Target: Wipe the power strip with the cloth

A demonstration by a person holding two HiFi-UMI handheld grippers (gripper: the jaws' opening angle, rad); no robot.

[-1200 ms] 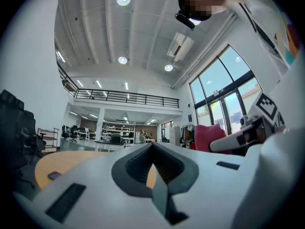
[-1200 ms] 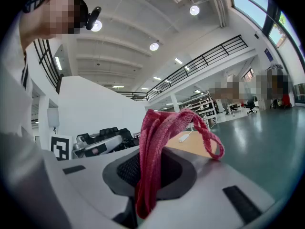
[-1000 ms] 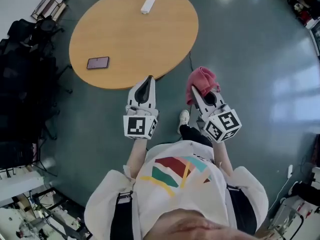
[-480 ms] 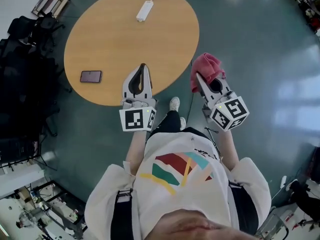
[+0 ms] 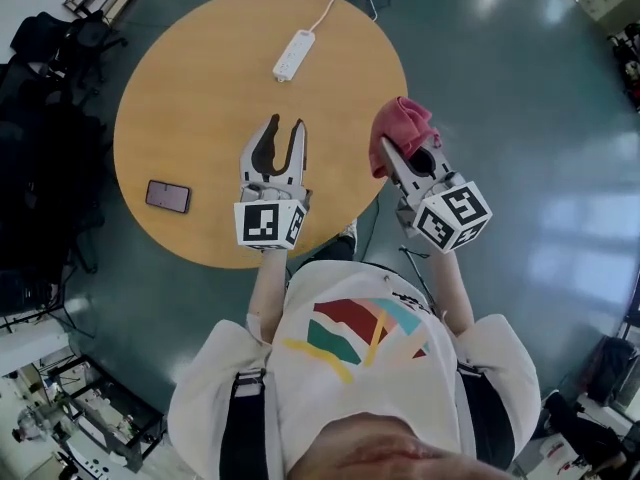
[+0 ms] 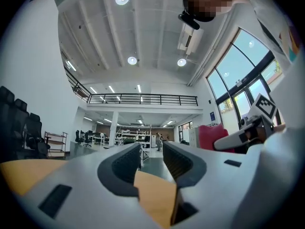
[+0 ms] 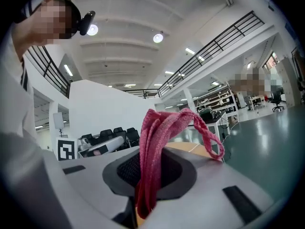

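Head view: power strip (image 5: 294,55) lies at upper centre of the round tabletop (image 5: 190,98), apart from both grippers; left gripper (image 5: 285,128) at centre, jaws just been opening, partway apart and empty; right gripper (image 5: 405,156) beside it at right, clamped on the cloth (image 5: 402,126)

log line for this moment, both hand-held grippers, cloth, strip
left hand-held gripper: over table, jaws just opening, empty | right hand-held gripper: shut on cloth | power strip: far across table, untouched
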